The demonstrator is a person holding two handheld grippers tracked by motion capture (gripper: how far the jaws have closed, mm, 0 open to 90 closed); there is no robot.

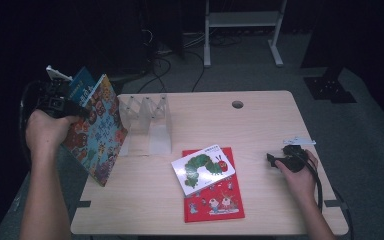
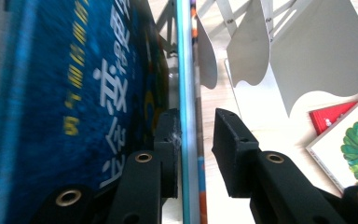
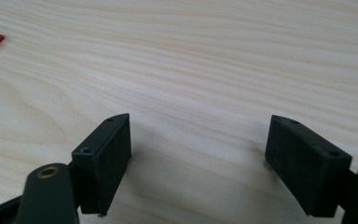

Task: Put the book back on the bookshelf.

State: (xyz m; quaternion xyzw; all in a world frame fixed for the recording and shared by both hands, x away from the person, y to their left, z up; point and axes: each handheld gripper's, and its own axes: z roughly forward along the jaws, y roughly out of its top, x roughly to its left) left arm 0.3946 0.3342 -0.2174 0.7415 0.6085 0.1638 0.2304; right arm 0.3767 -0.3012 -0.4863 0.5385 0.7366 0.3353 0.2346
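The table point(image 1: 260, 120) carries the whole job: a clear book rack point(image 1: 149, 122) stands upright at its far left, placed to receive books on edge. Two books remain flat near the middle, a red book point(image 1: 215, 202) underneath and a caterpillar book point(image 1: 202, 169) stacked on it at an angle, both within reach of either hand.

At the left table edge, a patterned book point(image 1: 96, 131) stands tilted, its lower corner on the table just beside the rack. A blue book point(image 1: 81, 85) sits behind it. The upright attitude suits sliding it between the rack's dividers.

The left gripper point(image 2: 196, 140) straddles the patterned book's top edge. One jaw touches the cover; the other stands clear of it, so the fingers are apart and the book is not clamped.

The right gripper point(image 3: 198, 158) rests on bare table at the right, jaws wide apart, nothing between them, likely parked until needed.
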